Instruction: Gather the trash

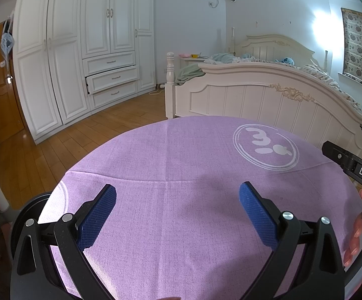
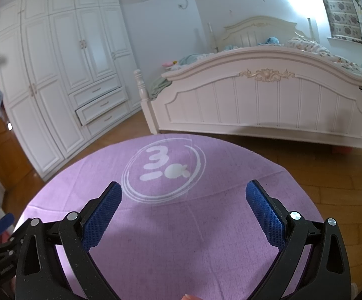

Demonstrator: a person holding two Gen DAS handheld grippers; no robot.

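Both grippers, left (image 1: 178,195) and right (image 2: 184,195), are hovering spread and empty over a purple tablecloth (image 1: 181,225); no trash is showing, collection seemingly unstarted.

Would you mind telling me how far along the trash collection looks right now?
Done: nothing I can confirm; the purple cloth shows no trash and no bin is in view. In hand: nothing; the left gripper and right gripper are both open and empty above the cloth. Left: unclear, since no trash is visible in either view.
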